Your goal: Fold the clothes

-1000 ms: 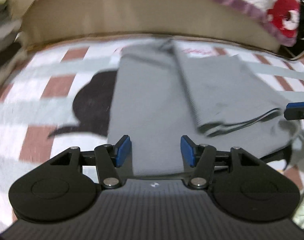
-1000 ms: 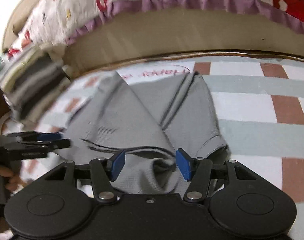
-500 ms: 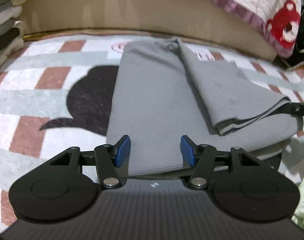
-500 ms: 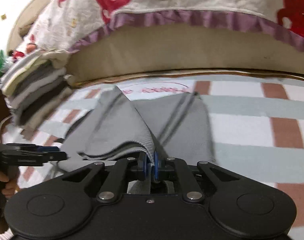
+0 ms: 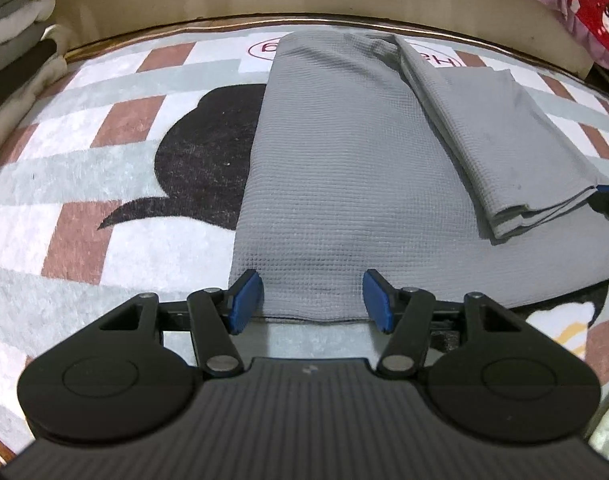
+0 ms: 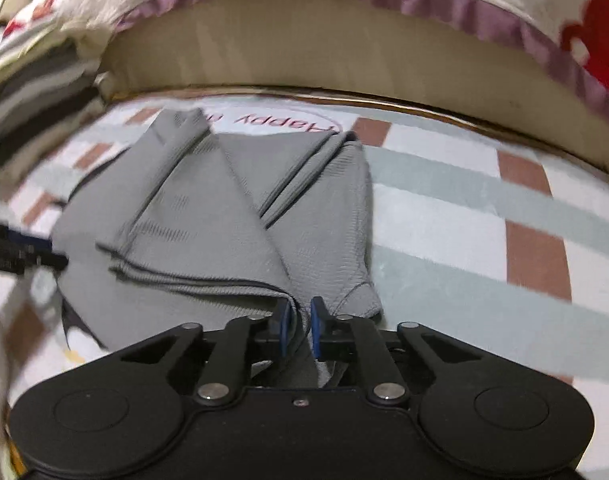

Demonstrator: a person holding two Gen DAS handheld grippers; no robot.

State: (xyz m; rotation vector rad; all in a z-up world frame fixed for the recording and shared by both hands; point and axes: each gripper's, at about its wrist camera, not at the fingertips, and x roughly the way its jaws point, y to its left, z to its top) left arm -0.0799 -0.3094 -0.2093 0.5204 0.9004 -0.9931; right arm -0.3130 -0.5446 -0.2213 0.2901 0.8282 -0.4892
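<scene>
A grey waffle-knit garment (image 5: pixel 344 168) lies on a patterned rug, its right part folded over in a layered flap (image 5: pixel 504 152). My left gripper (image 5: pixel 310 300) is open, its blue pads either side of the garment's near hem. My right gripper (image 6: pixel 298 328) is nearly closed with a bunched fold of the grey garment (image 6: pixel 208 216) between its pads; its tip shows at the right edge of the left wrist view (image 5: pixel 608 200). The left gripper shows blurred at the left edge of the right wrist view (image 6: pixel 12 252).
The checked rug (image 5: pixel 84 208) has a black shape beside the garment. A beige bed base (image 6: pixel 344 60) with a quilted cover stands behind. A stack of folded clothes (image 6: pixel 32 92) sits at the far left.
My right gripper closed on the garment's folded edge and now holds it low near the rug. My left gripper moved closer to the near hem and stays open.
</scene>
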